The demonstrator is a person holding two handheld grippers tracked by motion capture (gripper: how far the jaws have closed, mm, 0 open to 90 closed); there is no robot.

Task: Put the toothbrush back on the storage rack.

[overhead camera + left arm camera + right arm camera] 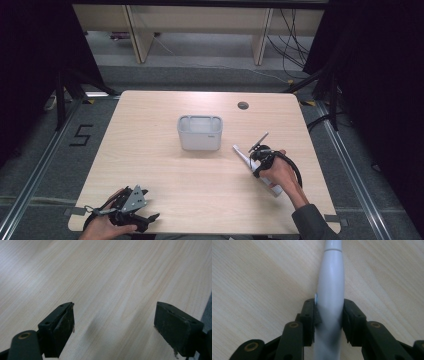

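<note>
White tube (330, 287) betw. right tongs (328, 312)

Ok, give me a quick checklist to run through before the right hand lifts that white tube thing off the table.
1. Grip: the right gripper has its jaws against both sides of the white tube: ok.
2. Grip centred along the tube: in the high view the tube sticks out on both sides of the hand: ok.
3. Tube lifted off the table: cannot tell.
4. Grey bin upright with its top open: ok.
5. Path from the tube to the bin free of other things: ok.
6. Left gripper open, holding nothing, parked at the near edge away from the tube: ok.
</note>
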